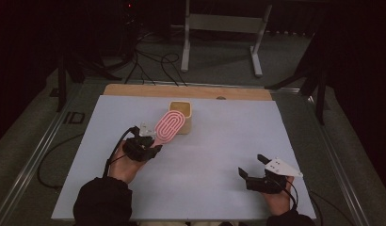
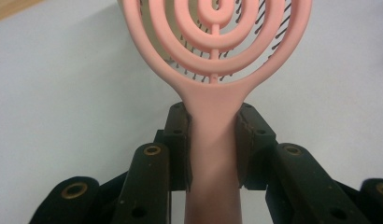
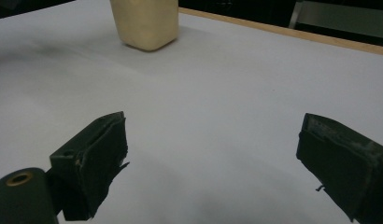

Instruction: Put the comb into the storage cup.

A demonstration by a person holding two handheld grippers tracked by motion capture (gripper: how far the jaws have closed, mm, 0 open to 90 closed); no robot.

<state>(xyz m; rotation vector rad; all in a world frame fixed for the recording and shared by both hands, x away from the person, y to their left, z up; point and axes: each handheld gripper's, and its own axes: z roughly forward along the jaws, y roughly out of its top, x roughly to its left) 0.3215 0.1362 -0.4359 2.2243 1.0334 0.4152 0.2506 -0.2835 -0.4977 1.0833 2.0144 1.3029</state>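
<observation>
left gripper (image 2: 213,140) clamped on pink brush (image 1: 169,126) handle
brush head over the cup (image 1: 187,123); right gripper (image 3: 213,154) jaws apart, empty

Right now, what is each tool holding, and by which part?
The left tool grips the pink hairbrush by its handle, just below the head. The right tool is open, holding nothing.

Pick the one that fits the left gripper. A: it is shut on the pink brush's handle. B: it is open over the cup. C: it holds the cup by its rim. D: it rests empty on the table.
A: in the left gripper view the left gripper has both pads pressed against the handle of the brush.
</observation>
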